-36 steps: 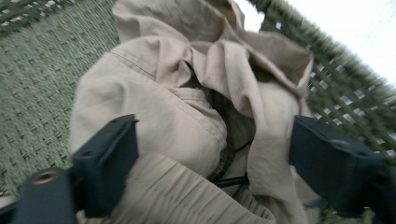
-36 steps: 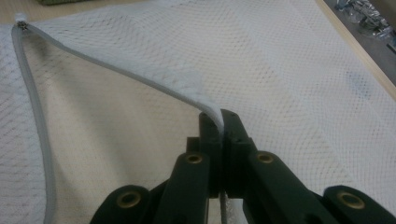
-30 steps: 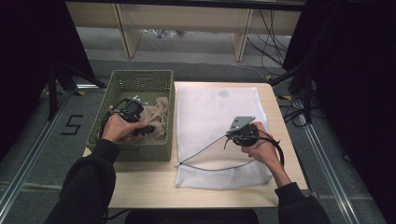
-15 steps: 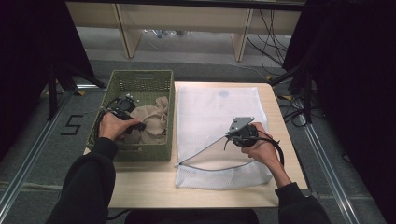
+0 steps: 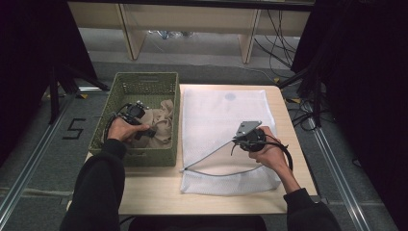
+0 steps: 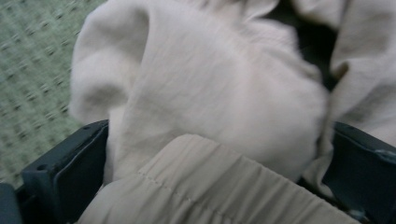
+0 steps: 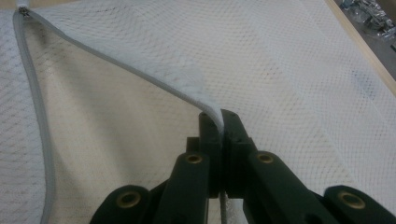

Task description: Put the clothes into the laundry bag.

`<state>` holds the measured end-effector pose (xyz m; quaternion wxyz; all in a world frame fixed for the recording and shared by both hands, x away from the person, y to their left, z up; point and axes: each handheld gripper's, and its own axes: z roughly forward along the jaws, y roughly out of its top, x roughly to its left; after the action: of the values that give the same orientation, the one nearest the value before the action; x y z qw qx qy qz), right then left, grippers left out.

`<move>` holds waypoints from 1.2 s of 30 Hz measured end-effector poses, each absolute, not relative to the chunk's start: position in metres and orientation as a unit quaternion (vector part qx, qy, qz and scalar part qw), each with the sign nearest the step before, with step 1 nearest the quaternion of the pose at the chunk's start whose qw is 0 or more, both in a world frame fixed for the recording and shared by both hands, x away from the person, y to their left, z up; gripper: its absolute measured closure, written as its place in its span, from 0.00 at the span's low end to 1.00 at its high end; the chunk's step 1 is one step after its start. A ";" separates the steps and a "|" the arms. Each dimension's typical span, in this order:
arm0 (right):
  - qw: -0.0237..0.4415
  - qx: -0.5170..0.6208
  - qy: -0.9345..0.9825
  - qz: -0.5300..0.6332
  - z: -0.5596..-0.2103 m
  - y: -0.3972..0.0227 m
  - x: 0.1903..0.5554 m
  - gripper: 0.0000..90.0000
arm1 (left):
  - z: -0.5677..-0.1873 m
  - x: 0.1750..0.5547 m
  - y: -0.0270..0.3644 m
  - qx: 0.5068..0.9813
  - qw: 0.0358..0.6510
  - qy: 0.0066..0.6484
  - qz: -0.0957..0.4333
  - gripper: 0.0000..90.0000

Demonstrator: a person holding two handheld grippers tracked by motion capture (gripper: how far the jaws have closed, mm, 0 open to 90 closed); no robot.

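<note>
On the left we see a green basket [image 5: 126, 89] sitting on the worktop [image 5: 159, 185]. Inside it lies a bundle of soft beige clothes [image 5: 161, 121]. Our left claw [image 5: 144, 132] is down in the basket, right in the clothes. Its jaws have just been opening and now stand wide apart. In the left gripper view a fold of the beige cloth [image 6: 219, 102] sits between the two black jaws, but they do not squeeze it.

Just beside the basket lies a white net bag [image 5: 221, 115], flat on the worktop. Its grey zipper [image 5: 211, 155] is undone, so the bag's mouth gapes. Our right claw [image 5: 239, 139] is shut tight on the top edge of that mouth and lifts it a little. In the right gripper view the white edge [image 7: 196, 91] runs straight into the pinched jaws.
</note>
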<state>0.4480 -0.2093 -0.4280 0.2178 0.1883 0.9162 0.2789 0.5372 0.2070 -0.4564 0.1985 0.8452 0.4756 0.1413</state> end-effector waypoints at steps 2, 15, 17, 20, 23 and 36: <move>0.216 0.191 0.917 0.275 -0.428 -0.209 0.447 0.99 | -0.460 0.538 0.206 0.843 0.205 0.475 0.146 0.00; 0.221 0.168 0.920 0.275 -0.428 -0.209 0.450 0.99 | -0.472 0.539 0.197 0.867 0.206 0.441 0.109 0.00; 0.220 0.182 0.918 0.275 -0.428 -0.208 0.447 0.99 | -0.477 0.541 0.196 0.868 0.197 0.442 0.111 0.00; 0.221 0.177 0.918 0.277 -0.428 -0.209 0.448 0.99 | -0.483 0.542 0.193 0.871 0.185 0.442 0.104 0.00; 0.216 0.192 0.917 0.277 -0.428 -0.210 0.446 0.99 | -0.484 0.544 0.189 0.886 0.142 0.428 0.105 0.13; 0.221 0.171 0.919 0.279 -0.427 -0.211 0.449 0.99 | -0.468 0.544 0.194 0.842 0.199 0.460 0.198 0.68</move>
<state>0.4492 -0.2112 -0.4269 0.2213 0.1706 0.9186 0.2795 0.5441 0.1938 -0.4681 0.1987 0.8424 0.4598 0.1984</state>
